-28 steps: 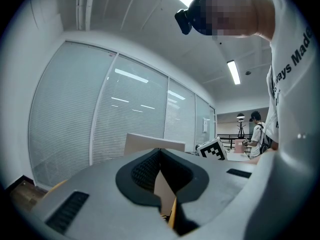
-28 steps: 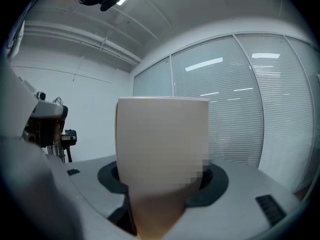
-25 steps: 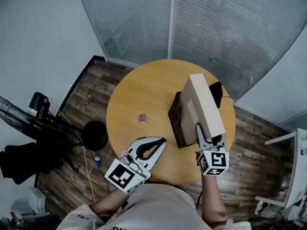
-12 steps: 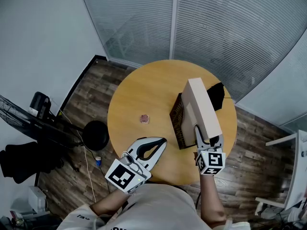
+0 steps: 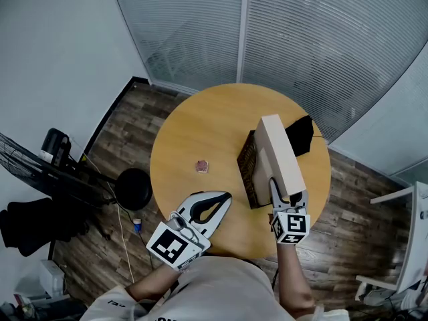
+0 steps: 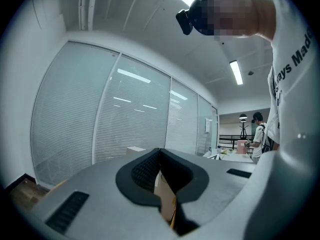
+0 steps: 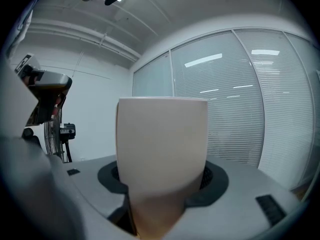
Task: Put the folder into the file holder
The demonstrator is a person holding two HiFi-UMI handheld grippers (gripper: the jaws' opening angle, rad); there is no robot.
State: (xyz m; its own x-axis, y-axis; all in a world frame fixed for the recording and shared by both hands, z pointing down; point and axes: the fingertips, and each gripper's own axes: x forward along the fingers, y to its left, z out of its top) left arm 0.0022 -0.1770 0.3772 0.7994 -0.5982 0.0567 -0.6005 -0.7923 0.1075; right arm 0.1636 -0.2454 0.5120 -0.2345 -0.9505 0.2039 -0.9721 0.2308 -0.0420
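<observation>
Over the round wooden surface (image 5: pixel 194 129), right tool (image 5: pixel 287 194) pinching the near end of the beige folder (image 5: pixel 277 154), which stands on edge above the dark mesh file holder (image 5: pixel 246 169); left tool (image 5: pixel 225 196) pressed together, empty

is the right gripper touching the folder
Touching. The right gripper view shows the folder clamped between the jaws of the right gripper, which press on both its sides.

Head view: high above the round table (image 5: pixel 200 126), looking steeply down. Gripper views: low at its near edge, facing the blinds (image 5: pixel 321 39) all three share; right one close on the folder (image 7: pixel 162 144).
</observation>
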